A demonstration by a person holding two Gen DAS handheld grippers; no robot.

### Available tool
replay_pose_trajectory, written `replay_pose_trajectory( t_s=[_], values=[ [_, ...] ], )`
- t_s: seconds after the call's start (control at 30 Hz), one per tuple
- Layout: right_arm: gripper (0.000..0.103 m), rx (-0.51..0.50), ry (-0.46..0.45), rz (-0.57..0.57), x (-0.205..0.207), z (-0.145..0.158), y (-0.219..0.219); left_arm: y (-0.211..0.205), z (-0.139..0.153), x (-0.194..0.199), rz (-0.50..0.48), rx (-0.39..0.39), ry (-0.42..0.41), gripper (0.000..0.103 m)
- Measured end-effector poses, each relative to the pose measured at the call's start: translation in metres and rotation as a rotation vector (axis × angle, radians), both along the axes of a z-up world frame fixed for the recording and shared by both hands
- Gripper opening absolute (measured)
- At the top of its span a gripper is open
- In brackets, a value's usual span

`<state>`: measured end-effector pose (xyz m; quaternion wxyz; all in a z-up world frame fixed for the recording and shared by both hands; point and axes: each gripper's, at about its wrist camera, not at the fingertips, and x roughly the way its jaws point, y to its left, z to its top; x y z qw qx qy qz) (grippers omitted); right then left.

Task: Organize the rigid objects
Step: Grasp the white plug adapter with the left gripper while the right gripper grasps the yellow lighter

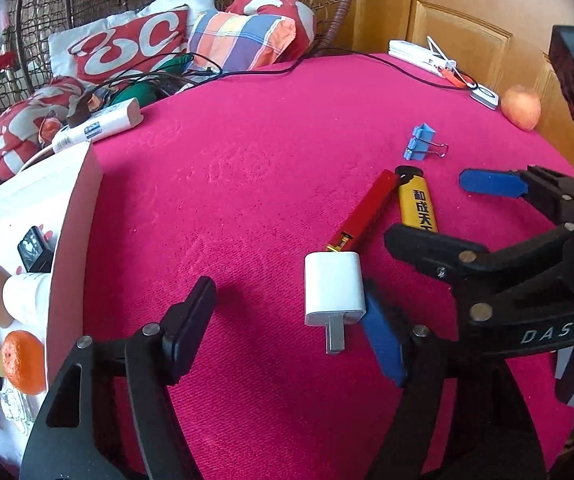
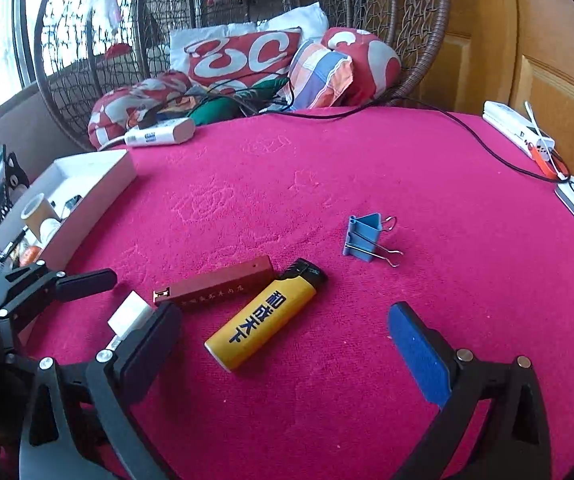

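Observation:
A white charger plug [image 1: 334, 289] lies on the pink tablecloth [image 1: 247, 152] between my left gripper's [image 1: 287, 332] open fingers, close to the blue pad [image 1: 381, 336]. A red lighter [image 1: 367, 210] and a yellow lighter [image 1: 417, 204] lie just beyond it. In the right wrist view my right gripper [image 2: 283, 344] is open around the yellow lighter [image 2: 265, 314], with the red lighter [image 2: 217, 284] and charger [image 2: 129, 314] to its left. A blue binder clip [image 2: 363, 238] lies farther back; it also shows in the left wrist view [image 1: 421, 142].
A white box [image 1: 69, 240] at the table's left holds cups, an orange [image 1: 23, 362] and small items. A white tube [image 1: 99, 124], power strip [image 1: 421, 58], black cable, small white device [image 1: 485, 96] and a peach [image 1: 521, 108] sit along the far edge. Cushions lie in a wicker chair behind.

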<state>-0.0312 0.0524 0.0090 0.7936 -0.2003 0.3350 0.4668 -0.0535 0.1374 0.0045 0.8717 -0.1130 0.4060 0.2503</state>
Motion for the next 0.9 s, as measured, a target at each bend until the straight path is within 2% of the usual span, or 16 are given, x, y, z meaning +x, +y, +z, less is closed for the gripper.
replay_pose_trajectory(
  t_s=[0.13, 0.27, 0.3, 0.33, 0.37, 0.4, 0.47, 0.57, 0.7, 0.9],
  values=[
    [0.1, -0.039, 0.024, 0.016, 0.002, -0.005, 0.006, 0.001, -0.001, 0.002, -0.017, -0.014, 0.001, 0.073],
    [0.071, -0.037, 0.007, -0.005, 0.008, -0.002, -0.009, -0.005, -0.001, 0.009, -0.057, -0.03, -0.006, 0.072],
    [0.061, -0.034, 0.004, -0.012, 0.011, -0.001, -0.013, -0.006, -0.001, 0.009, -0.06, -0.026, -0.005, 0.065],
    [0.056, -0.032, 0.001, -0.02, 0.013, 0.0, -0.017, -0.007, -0.001, 0.009, -0.06, -0.021, -0.009, 0.059],
    [0.048, -0.034, -0.004, -0.026, 0.015, 0.001, -0.016, -0.008, 0.0, 0.008, -0.056, -0.019, -0.016, 0.041],
    [0.045, -0.036, -0.006, -0.025, 0.015, 0.001, -0.017, -0.007, 0.001, 0.007, -0.049, -0.025, -0.023, 0.028],
    [0.042, -0.039, -0.012, -0.009, 0.013, 0.001, -0.014, -0.007, 0.001, 0.004, -0.038, -0.029, -0.027, 0.025],
    [0.023, -0.033, -0.004, 0.05, 0.008, 0.001, -0.01, -0.008, 0.002, -0.003, -0.032, -0.043, -0.043, 0.025],
    [0.022, 0.014, 0.045, 0.063, 0.011, 0.003, -0.02, -0.011, 0.01, -0.016, -0.027, -0.054, -0.091, 0.025],
    [0.02, 0.131, 0.11, 0.01, 0.016, 0.021, -0.056, -0.016, 0.03, -0.03, -0.006, -0.047, -0.156, 0.025]
  ],
)
